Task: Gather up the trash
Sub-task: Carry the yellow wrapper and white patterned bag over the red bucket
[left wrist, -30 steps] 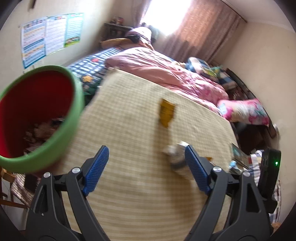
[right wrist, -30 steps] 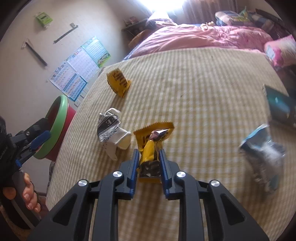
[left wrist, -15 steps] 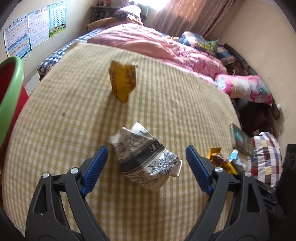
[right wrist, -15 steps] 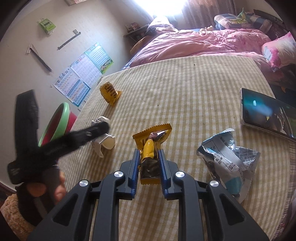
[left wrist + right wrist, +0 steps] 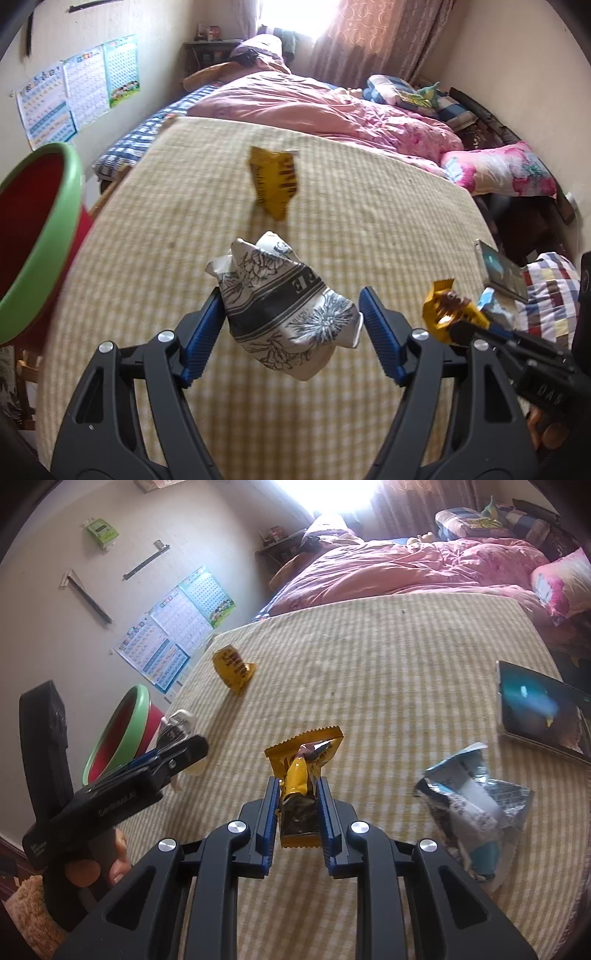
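left tongs (image 5: 290,328): brought down around the crumpled floral wrapper (image 5: 284,306), which a second ago sat off by the right finger and is now framed between both. Jaws have just been narrowing, wrapper between them; left pad looks to be touching it, right pad still shows a gap, so not pinched yet.
right tongs (image 5: 295,812): clenched on the yellow snack wrapper (image 5: 301,775), held clear of the bed, same as a second ago.
what it means: one piece is already secured and a second looks about to be grabbed; probably both get carried to the bin next, nothing dropped in yet this round.
bed (image 5: 388,686): carries all the loose trash, checked cover.
bin (image 5: 40,236): one, red with a green rim, parked off the bed's left edge.
trash count: four pieces. Floral wrapper near the left edge, yellow packet (image 5: 233,667) toward the far left corner, silver-blue wrapper (image 5: 476,805) by the right edge, plus the held one.
tablet (image 5: 539,712): one, at the right edge, not trash.
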